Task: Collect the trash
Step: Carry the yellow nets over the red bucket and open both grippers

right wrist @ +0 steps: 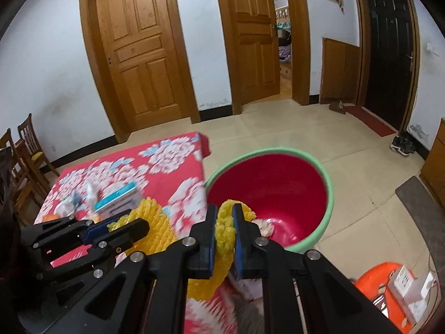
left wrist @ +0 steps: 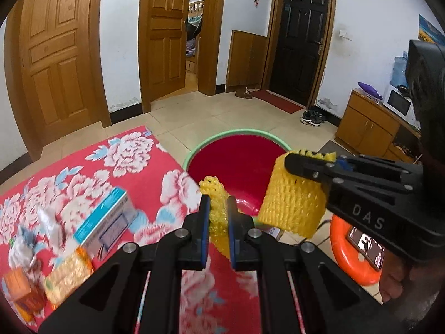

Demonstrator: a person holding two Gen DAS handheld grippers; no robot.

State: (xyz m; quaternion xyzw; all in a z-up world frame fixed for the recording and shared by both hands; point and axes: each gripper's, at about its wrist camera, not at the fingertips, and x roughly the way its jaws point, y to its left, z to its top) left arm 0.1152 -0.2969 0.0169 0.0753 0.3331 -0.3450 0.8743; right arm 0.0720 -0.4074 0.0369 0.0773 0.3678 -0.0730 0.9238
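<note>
The left gripper (left wrist: 217, 206) has its fingers nearly closed, pinching a crumpled yellow foam net sleeve (left wrist: 215, 194) over the floral red surface (left wrist: 155, 172). The right gripper (right wrist: 224, 218) clamps another yellow foam net (right wrist: 225, 231) beside the red green-rimmed bucket (right wrist: 328, 194).

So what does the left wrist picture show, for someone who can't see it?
Both grippers, left gripper and right gripper, each clamp a yellow foam net beside a red bucket with a green rim. Boxes and wrappers lie on the red flowered tablecloth.
</note>
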